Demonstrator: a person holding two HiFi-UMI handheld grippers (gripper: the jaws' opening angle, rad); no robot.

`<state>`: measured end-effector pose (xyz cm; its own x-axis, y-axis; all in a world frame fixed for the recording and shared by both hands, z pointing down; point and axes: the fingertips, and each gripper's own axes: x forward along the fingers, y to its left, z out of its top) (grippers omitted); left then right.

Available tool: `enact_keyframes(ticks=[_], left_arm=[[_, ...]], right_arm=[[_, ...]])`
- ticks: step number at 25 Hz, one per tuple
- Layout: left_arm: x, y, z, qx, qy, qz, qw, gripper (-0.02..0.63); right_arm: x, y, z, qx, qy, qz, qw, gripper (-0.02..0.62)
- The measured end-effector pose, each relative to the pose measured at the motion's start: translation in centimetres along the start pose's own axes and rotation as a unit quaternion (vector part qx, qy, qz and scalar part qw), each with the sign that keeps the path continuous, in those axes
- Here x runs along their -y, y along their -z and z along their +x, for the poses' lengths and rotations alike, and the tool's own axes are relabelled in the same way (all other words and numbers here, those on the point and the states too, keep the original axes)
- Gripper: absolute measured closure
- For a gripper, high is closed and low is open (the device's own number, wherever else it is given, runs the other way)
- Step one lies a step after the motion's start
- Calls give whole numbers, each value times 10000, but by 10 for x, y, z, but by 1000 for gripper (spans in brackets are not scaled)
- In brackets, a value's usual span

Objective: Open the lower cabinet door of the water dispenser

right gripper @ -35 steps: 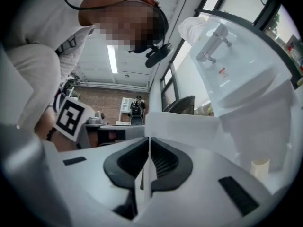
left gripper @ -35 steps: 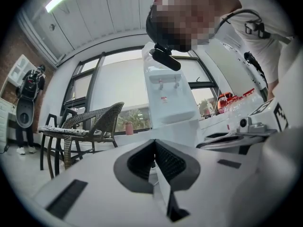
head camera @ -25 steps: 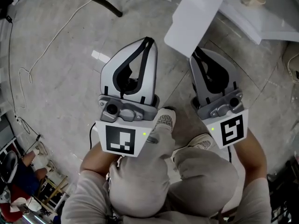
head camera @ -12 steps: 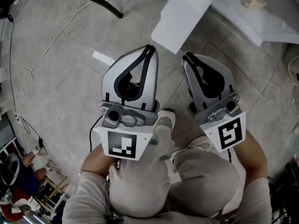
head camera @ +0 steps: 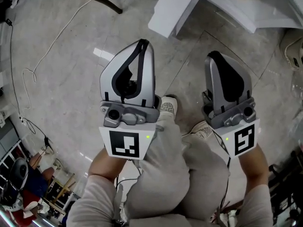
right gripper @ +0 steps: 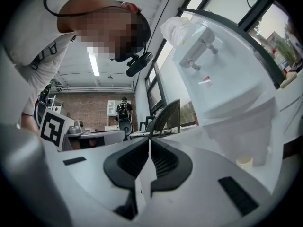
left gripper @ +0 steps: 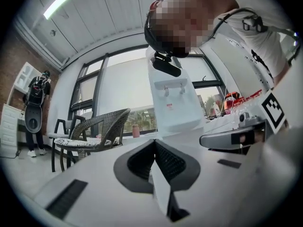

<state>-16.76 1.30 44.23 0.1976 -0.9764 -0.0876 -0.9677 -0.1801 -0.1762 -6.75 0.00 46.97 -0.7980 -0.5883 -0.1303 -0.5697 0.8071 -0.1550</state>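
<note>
The white water dispenser (head camera: pixel 265 8) stands at the top right of the head view, with its lower cabinet door (head camera: pixel 173 6) swung out over the floor. It also fills the middle of the left gripper view (left gripper: pixel 173 98) and the right of the right gripper view (right gripper: pixel 222 84). My left gripper (head camera: pixel 143 42) is shut with nothing in it, below and left of the door. My right gripper (head camera: pixel 213 56) is also shut and empty, and hangs apart from the door's lower edge. In each gripper view the jaws (left gripper: pixel 154 141) (right gripper: pixel 149 140) meet with no gap.
My legs and a patterned shoe (head camera: pixel 166 109) are between the grippers on the grey tiled floor. A black chair leg (head camera: pixel 97 1) and a white cable (head camera: pixel 28 74) lie at upper left. A wicker chair (left gripper: pixel 102 129) and a standing person (left gripper: pixel 35 103) are far off.
Both grippers have risen. The right gripper has drawn back to the right, away from the door's edge, where it was a second ago. The door now sits higher and further left in the head view.
</note>
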Motion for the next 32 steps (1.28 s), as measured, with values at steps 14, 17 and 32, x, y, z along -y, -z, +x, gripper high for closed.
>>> enact_keyframes(ticks=[14, 17, 32], left_arm=[[12, -278, 45, 11, 482, -193, 9987, 600], [3, -355, 59, 95, 507, -227, 9984, 600], [-10, -609, 55, -44, 866, -635, 9942, 600]], right_arm=[[16, -284, -45, -228, 1214, 70, 9923, 568], [25, -360, -55, -196, 1584, 206, 9870, 568], [-34, -648, -77, -135, 2162, -312, 9758, 568]])
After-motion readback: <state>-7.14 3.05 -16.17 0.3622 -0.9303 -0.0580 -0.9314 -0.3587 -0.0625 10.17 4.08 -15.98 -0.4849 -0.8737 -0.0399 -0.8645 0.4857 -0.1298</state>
